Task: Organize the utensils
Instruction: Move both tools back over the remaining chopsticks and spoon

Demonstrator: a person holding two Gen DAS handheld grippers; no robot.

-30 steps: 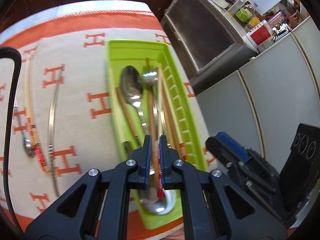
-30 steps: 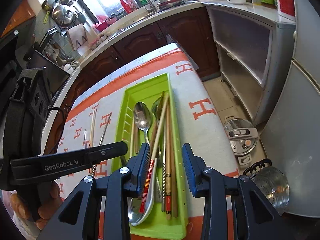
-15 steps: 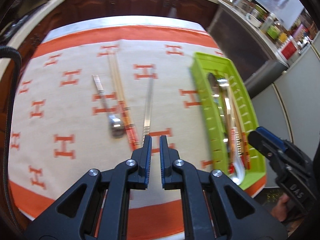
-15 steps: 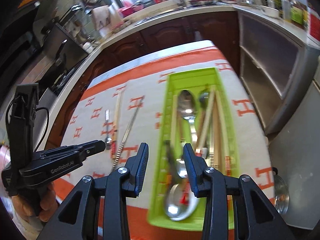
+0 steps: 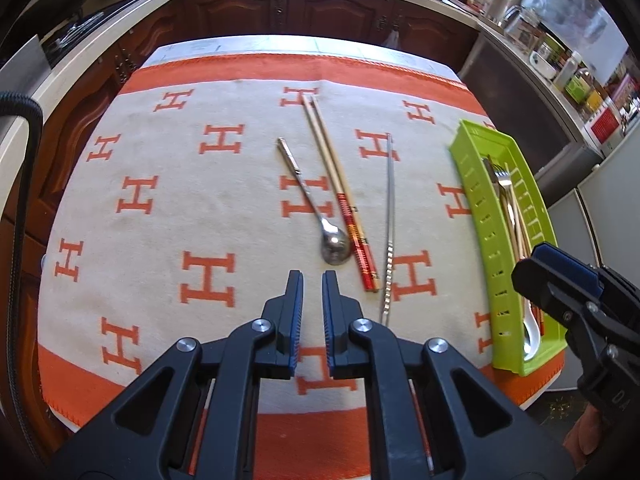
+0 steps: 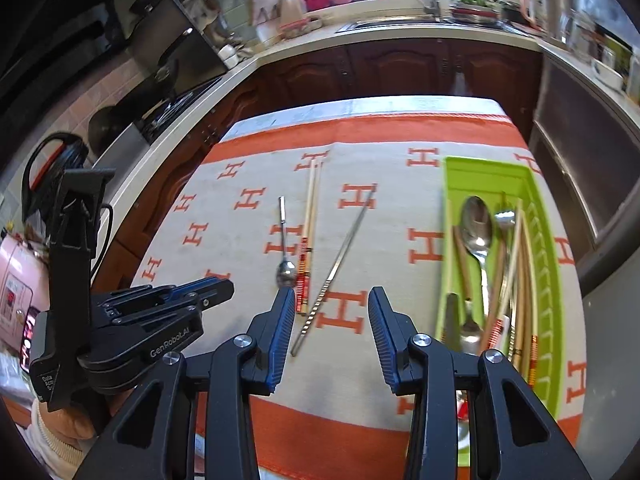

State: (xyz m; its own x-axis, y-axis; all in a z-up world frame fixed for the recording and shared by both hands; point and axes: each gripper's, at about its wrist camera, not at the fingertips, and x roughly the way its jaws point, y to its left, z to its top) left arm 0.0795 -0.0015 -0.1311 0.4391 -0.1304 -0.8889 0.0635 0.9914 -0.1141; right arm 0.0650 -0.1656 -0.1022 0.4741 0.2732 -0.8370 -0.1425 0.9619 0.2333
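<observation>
A green utensil tray [image 5: 474, 184] [image 6: 548, 280] sits at the table's right edge, holding spoons, a fork and chopsticks. On the cloth lie a small metal spoon [image 5: 316, 216] [image 6: 284, 248], a pair of wooden chopsticks with red ends [image 5: 340, 192] [image 6: 307, 232] and metal chopsticks [image 5: 389, 224] [image 6: 336, 268]. My left gripper [image 5: 311, 280] is nearly shut and empty, just short of the spoon's bowl. My right gripper [image 6: 332, 296] is open and empty above the metal chopsticks' near end.
The table is covered by a beige cloth with orange H marks [image 5: 208, 276]. Dark wooden cabinets [image 6: 400, 68] and a counter with a sink stand behind. A grey cabinet [image 5: 520, 92] is to the right.
My left gripper let go of a chopstick in the tray and swung left over the cloth. My right gripper also moved left, from over the tray to the loose utensils.
</observation>
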